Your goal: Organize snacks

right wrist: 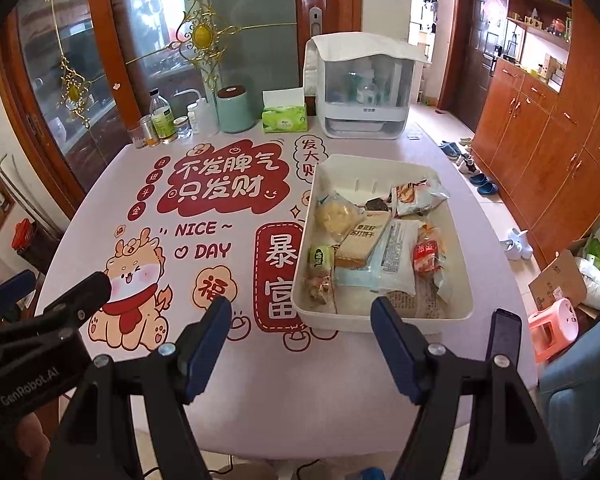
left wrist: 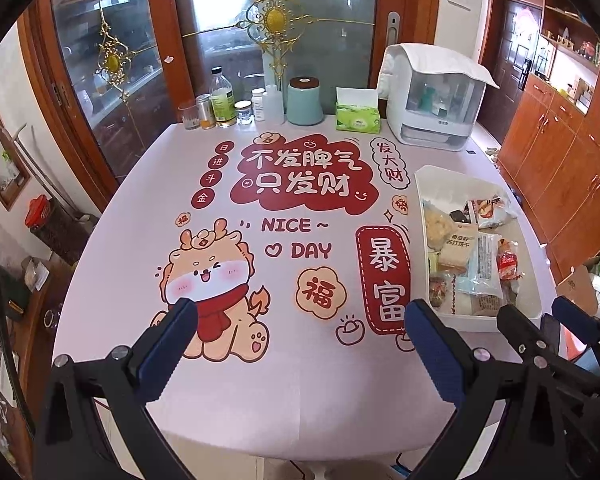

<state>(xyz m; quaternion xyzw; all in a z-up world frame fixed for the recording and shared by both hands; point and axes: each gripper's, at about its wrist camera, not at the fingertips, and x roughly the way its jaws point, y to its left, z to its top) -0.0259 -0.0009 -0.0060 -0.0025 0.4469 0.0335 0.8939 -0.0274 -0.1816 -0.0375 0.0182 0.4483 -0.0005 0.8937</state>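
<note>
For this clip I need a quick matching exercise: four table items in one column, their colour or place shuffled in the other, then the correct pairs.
Items:
1. tissue box
2. canister
3. snack tray
4. red-label packet

Descriptions:
A. white, near the right tongs
B. pale teal with a brown lid
C. green, at the table's far edge
D. lying inside the tray

Pairs: 1-C, 2-B, 3-A, 4-D

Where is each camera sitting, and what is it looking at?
Left wrist: on the left gripper, looking across the table; its open fingers show, the right gripper at the right edge.
Right wrist: on the right gripper, facing the snack bin; its open fingers show, the left gripper at the left.
Shared: table, bin, tissue box.
</note>
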